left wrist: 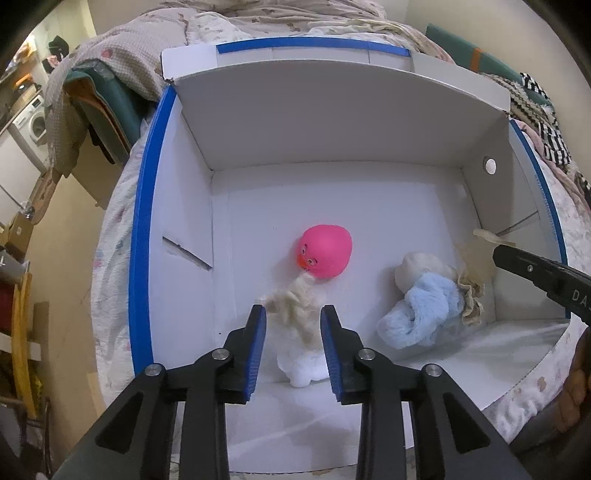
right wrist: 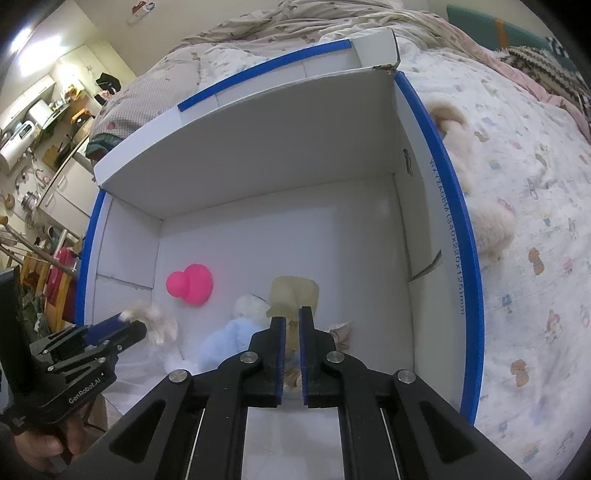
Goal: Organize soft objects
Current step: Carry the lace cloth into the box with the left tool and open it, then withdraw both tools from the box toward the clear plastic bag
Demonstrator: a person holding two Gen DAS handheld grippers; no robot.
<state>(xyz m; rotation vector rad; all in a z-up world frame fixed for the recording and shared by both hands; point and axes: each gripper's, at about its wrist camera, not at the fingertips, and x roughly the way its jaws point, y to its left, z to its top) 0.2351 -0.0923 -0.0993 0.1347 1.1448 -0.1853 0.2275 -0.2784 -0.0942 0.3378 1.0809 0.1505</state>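
Note:
A white box with blue rims [left wrist: 147, 221] [right wrist: 458, 221] stands open on a bed. On its floor lie a pink rubber toy with a face [left wrist: 327, 254] [right wrist: 192, 284], a white and cream fluffy toy [left wrist: 299, 332] [right wrist: 159, 325] and a light blue and white plush [left wrist: 424, 306] [right wrist: 225, 343]. My left gripper [left wrist: 293, 310] [right wrist: 129, 325] is low in the box, its jaws apart with the fluffy toy between them. My right gripper [right wrist: 291, 315] [left wrist: 496, 254] is shut on a beige cloth piece [right wrist: 293, 291] [left wrist: 476, 254] that hangs beside the blue plush.
The box's far flap [left wrist: 332, 110] stands upright. Outside the box's right wall, a cream plush [right wrist: 491, 221] lies on the patterned sheet [right wrist: 535, 277]. A crumpled quilt [left wrist: 258, 22] is piled behind. A washing machine and cluttered shelves [left wrist: 33, 122] are off to the left.

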